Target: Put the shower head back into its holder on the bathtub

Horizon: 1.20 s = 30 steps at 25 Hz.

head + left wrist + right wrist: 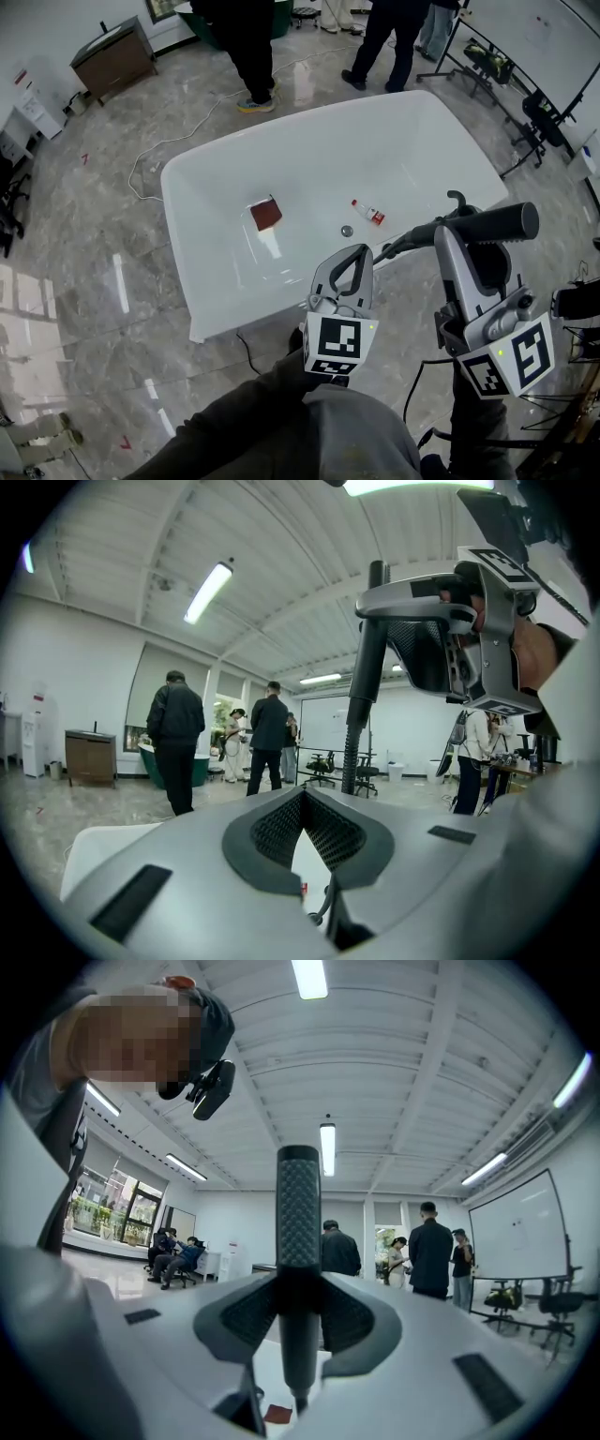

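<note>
The right gripper [298, 1302] was clamped on the shower head [502, 223] beside what looked like its holder [457, 198] on the bathtub [309, 131] rim, the left gripper [353, 257] closed on nothing, so the trailing hose [405, 242] might have twisted it off line

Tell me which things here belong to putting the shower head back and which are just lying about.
Job: shower head, clamped between the jaws of the right gripper; bathtub; hooked fitting on its rim, probably the holder.
Lying about: red-brown square pad and small bottle, both inside the tub; people standing beyond it.
</note>
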Each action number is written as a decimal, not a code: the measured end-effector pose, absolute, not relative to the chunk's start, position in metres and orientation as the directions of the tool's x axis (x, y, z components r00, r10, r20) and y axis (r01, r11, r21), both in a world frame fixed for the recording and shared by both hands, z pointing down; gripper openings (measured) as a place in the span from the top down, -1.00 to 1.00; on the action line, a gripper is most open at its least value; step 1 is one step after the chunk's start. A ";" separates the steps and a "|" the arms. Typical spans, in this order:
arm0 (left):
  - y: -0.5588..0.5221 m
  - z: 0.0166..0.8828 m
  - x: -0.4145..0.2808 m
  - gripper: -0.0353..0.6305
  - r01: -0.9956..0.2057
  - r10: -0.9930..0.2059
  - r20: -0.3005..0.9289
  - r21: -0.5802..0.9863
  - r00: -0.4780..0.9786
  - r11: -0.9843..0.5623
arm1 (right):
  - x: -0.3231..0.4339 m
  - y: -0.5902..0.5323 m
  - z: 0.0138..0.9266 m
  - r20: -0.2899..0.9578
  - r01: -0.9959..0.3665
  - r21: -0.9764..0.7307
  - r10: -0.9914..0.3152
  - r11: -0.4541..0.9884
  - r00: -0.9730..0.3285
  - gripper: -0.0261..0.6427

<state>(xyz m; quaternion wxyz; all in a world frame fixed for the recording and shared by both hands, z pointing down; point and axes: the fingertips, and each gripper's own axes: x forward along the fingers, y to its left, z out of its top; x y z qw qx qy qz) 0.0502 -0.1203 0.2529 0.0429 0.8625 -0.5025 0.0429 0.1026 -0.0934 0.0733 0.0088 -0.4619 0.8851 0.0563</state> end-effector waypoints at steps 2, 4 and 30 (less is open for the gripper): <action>-0.122 0.256 0.050 0.88 -0.868 -0.861 0.120 0.032 0.495 -0.495 | 0.103 -0.095 0.077 -0.066 -0.821 0.083 -0.819 0.565 -0.570 0.50; -0.123 0.260 0.051 0.88 -0.866 -0.858 0.122 0.036 0.498 -0.498 | 0.104 -0.096 0.081 -0.064 -0.823 0.076 -0.821 0.563 -0.568 0.50; -0.151 0.275 0.054 0.88 -0.842 -0.829 0.154 0.053 0.538 -0.537 | 0.115 -0.125 0.124 -0.006 -0.857 0.003 -0.857 0.515 -0.515 0.50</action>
